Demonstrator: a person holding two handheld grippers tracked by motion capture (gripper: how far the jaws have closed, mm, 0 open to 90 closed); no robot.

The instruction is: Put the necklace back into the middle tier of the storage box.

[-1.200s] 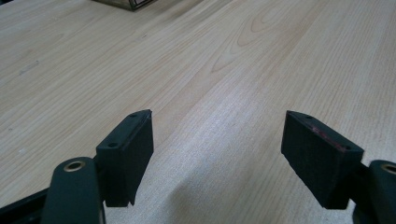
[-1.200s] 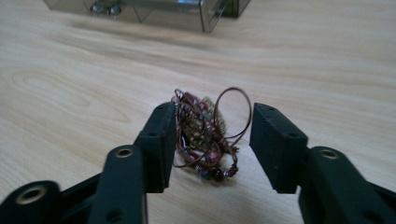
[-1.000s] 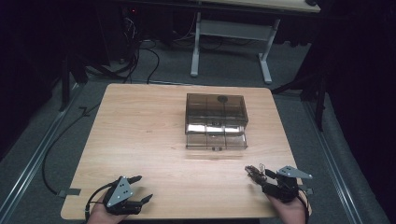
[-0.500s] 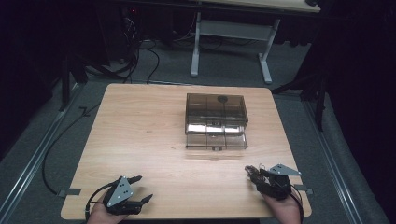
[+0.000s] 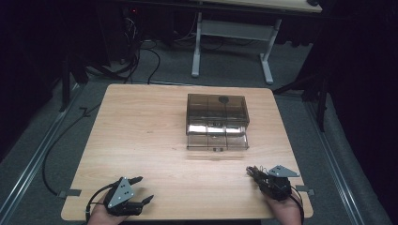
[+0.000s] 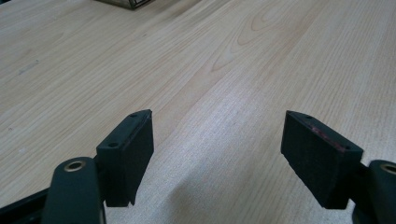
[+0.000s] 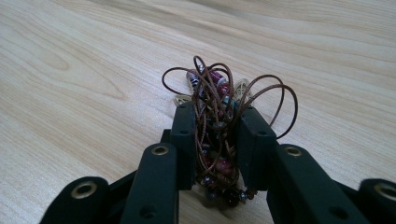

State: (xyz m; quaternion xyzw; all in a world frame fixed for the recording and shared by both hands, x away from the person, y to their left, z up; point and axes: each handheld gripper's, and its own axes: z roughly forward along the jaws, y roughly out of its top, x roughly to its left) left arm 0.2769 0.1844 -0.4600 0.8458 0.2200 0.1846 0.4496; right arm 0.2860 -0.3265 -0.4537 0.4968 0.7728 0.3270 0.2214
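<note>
A tangle of brown cord strung with red and dark beads (image 7: pixel 215 84) sits between the pads of my right gripper (image 7: pixel 217 112), whose jaws have just been closing and now press on it from both sides. In the high view that gripper (image 5: pixel 254 171) lies low at the table's front right with the bead bundle (image 5: pixel 250 169) at its tips. My left gripper (image 5: pixel 145 188) rests at the front left, jaws wide apart. Its own view shows the left gripper (image 6: pixel 217 135) with only bare wood between the pads.
A smoky transparent drawer box (image 5: pixel 217 108) stands mid-table with its lowest drawer (image 5: pixel 217 141) pulled out toward me. A corner of the box (image 6: pixel 126 3) shows far off in the left gripper view. The wooden table (image 5: pixel 141 126) ends in dark floor, with cables on the left.
The right gripper's jaws have narrowed from wide apart to squeezing the bead bundle, and that hand shifted slightly. The left gripper has stayed put.
</note>
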